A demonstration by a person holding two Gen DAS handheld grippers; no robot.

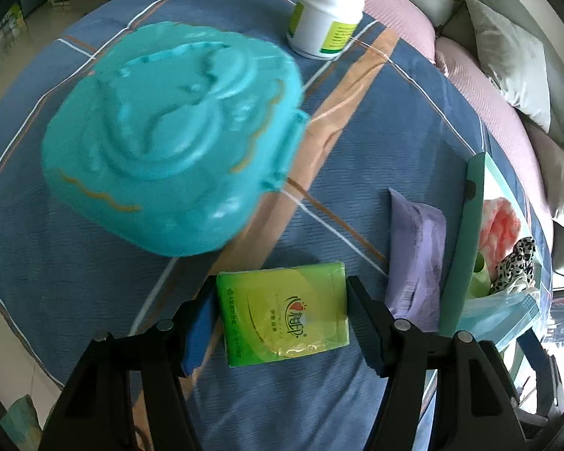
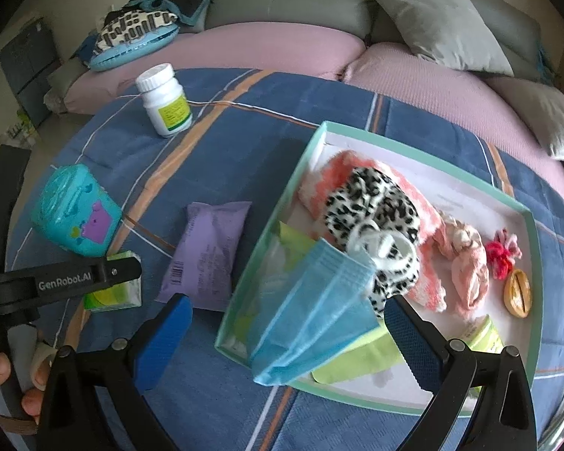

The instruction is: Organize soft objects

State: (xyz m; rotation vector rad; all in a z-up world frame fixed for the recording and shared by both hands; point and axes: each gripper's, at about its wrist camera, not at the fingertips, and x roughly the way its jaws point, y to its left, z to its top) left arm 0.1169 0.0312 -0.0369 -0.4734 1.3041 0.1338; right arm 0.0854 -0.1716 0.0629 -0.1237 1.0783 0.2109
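Surface: blue plaid cloth with white and orange stripes (image 2: 244, 143), spread over a round bench, pink cushions behind.

Left gripper (image 1: 282, 319): black arms, blue pads. Jaws stand around the green plastic-wrapped tissue pack (image 1: 284, 314), which lies flat on the cloth; the right finger is at the pack's edge, the left finger just beside its other edge. Whether the pads press the pack cannot be told. In the right wrist view the same gripper (image 2: 126, 268) shows from the side over the pack (image 2: 111, 293).

Right gripper (image 2: 285, 323): black arms, blue pads, jaws wide apart, nothing between them. It hangs above the near corner of the tray.

Shallow rectangular tray, teal rim, white floor (image 2: 532, 248): on the cloth to the right. Holds a light blue pleated face mask (image 2: 312, 323) draped over the near rim, a black-and-white leopard-print fabric piece (image 2: 376, 225), a pink-and-white knitted cloth (image 2: 428, 221), a pale pink bundled fabric (image 2: 470, 274), a red yarn tuft (image 2: 502, 253), an orange oval clip (image 2: 518, 293) and yellow-green packets (image 2: 357, 359).

Lilac soft pouch with barcode (image 2: 206, 251): on the cloth, between tissue pack and tray.

Teal moulded plastic container (image 1: 169, 139): beyond the pack, on its side.

White plastic pill bottle, green label (image 1: 329, 11): upright, far edge.
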